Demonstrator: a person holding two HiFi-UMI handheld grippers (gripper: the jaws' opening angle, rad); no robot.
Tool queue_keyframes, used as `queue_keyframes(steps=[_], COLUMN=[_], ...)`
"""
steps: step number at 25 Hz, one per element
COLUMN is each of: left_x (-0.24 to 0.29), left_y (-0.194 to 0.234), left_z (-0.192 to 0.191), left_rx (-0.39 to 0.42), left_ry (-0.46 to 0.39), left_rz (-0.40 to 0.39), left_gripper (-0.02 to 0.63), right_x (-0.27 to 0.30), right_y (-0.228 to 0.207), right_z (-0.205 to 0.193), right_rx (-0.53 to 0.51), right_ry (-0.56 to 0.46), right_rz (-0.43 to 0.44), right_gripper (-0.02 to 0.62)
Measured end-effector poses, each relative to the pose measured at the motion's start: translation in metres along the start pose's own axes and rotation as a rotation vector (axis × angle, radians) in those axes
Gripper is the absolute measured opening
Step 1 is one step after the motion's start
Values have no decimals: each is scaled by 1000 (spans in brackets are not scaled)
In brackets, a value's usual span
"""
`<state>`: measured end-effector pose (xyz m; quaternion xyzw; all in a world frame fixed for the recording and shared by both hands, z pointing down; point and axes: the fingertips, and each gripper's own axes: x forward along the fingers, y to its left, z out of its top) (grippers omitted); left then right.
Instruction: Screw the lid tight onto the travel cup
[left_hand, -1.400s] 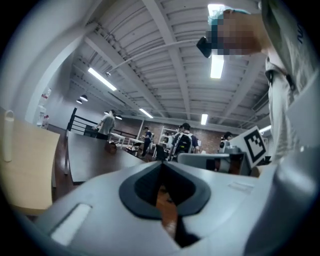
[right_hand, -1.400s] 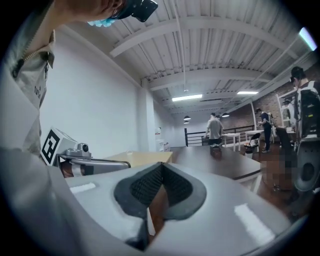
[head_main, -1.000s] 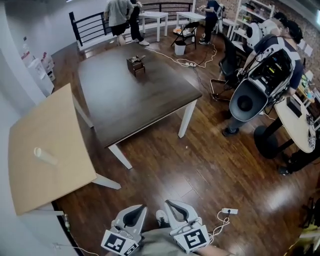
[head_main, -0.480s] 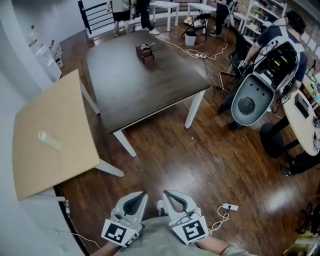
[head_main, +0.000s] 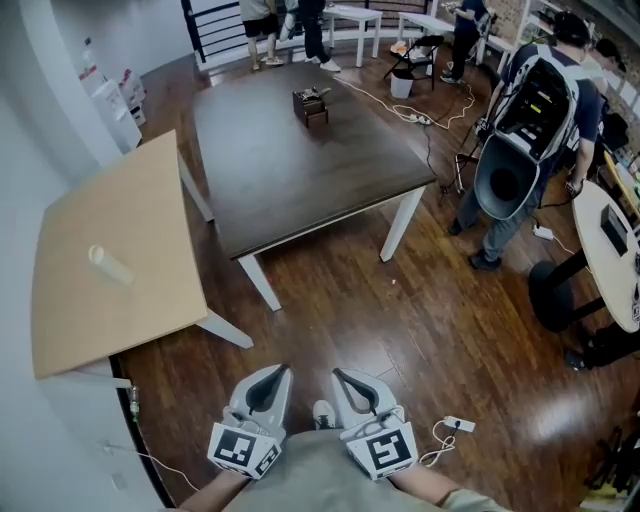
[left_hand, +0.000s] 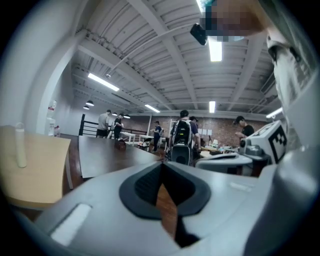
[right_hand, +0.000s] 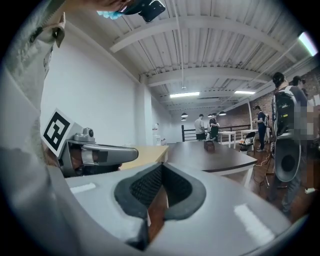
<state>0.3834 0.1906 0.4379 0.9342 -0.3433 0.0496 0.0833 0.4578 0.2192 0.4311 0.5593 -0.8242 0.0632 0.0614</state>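
A pale travel cup lies on the light wood table at the left of the head view; the left gripper view shows it as a pale cylinder at the far left. I cannot make out a separate lid. My left gripper and right gripper are held side by side close to the body, over the floor and well short of the table. Both are shut with nothing between the jaws, as the left gripper view and the right gripper view show.
A large dark table stands ahead with a small dark box on it. A person with a bulky backpack machine stands at the right. A white power strip and cable lie on the wood floor by my right side.
The head view has swung, so both tables now sit further right in the frame. The person with the backpack machine has turned. Both grippers stay shut by the body.
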Motion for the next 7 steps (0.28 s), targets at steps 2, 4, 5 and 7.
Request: queue_keyframes(steps=[2,4,5,7], left_x=[5,7,7,6], left_y=[9,15,16,18], left_z=[-1,2,3,4], left_rx=[-13,-20,-22,-24], left_ry=[3,-4,-7,-11], left_rz=[52,89,101,119], left_gripper=[2,2,2,2], right_x=[4,7,7,8], right_y=[-7,-12,-14,-17], right_z=[1,4,6,9], right_rx=[2,3,3,3], right_ry=[-8,-24,-31,-44], right_rz=[-14,-26,-30,-38], right_gripper=[-2,-2,-2,-2])
